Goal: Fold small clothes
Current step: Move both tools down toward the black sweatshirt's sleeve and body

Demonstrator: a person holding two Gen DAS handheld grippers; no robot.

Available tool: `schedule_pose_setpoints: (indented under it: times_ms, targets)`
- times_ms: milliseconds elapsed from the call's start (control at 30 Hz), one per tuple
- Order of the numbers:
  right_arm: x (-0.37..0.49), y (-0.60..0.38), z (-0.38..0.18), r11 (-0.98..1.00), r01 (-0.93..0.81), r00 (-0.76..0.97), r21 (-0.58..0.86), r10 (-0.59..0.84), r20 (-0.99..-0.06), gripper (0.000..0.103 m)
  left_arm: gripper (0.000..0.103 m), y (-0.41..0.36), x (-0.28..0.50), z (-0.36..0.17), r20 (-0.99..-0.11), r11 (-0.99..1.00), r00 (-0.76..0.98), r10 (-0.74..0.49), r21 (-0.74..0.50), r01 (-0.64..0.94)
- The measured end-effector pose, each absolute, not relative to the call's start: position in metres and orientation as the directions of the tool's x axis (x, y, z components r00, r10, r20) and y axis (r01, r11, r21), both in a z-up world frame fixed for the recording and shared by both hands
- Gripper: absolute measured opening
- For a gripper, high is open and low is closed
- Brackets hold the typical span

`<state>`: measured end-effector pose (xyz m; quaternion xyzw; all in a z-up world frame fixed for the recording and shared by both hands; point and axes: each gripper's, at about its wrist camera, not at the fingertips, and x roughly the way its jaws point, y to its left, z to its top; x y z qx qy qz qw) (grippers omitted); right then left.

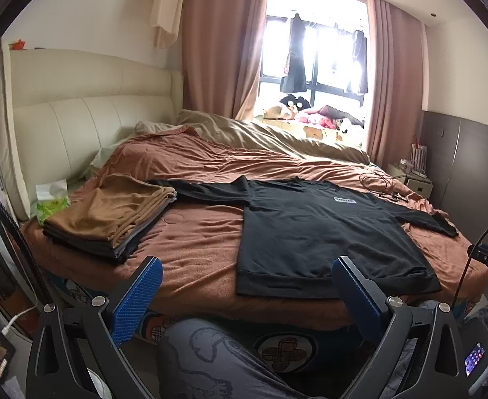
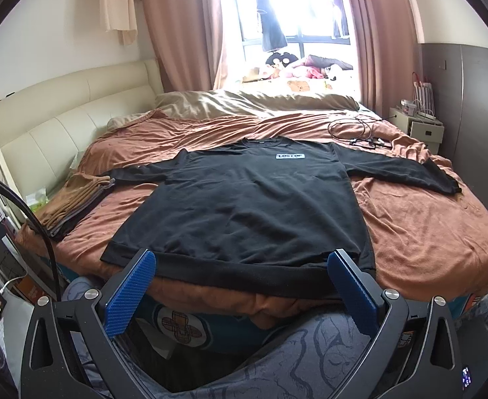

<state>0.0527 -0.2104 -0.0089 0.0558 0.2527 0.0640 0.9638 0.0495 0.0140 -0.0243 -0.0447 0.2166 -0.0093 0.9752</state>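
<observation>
Both of my grippers hang short of the bed's near edge. Left gripper [image 1: 245, 277]: blue pads spread wide, nothing between them. Right gripper [image 2: 242, 271]: jaws likewise apart, empty, its tips just over the hem of the black long-sleeved shirt [image 2: 244, 206].

The shirt lies flat, front up, on the rust-brown bedspread [image 2: 426, 232], sleeves stretched out to both sides, a small white label at the chest. In the left view it fills the centre-right [image 1: 317, 232].

Around it: a stack of folded brown and grey clothes [image 1: 111, 219] at left; the shirt's left-hand sleeve reaches it. A green tissue pack [image 1: 51, 199] sits beyond the stack by the cream headboard [image 1: 77, 126]. Coiled cables [image 2: 353, 129] lie upper right on the bedspread, just beyond the other sleeve. Rumpled beige duvet [image 2: 260, 99] further back, plush toys [image 2: 297, 63] on the windowsill.

My patterned trouser knee [image 1: 217, 359] fills the lower frame below the jaws.
</observation>
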Motion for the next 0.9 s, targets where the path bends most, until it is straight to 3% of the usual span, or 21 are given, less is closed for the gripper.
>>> schedule_pose_setpoints:
  times_ms: [900]
  targets:
    - [0.249,-0.196,0.004,0.988,-0.079,0.773,0.131,0.144,-0.618,0.103,0.096,0.037,0.231,-0.057,-0.595,0.985,0.802,-0.055,-0.164,-0.054]
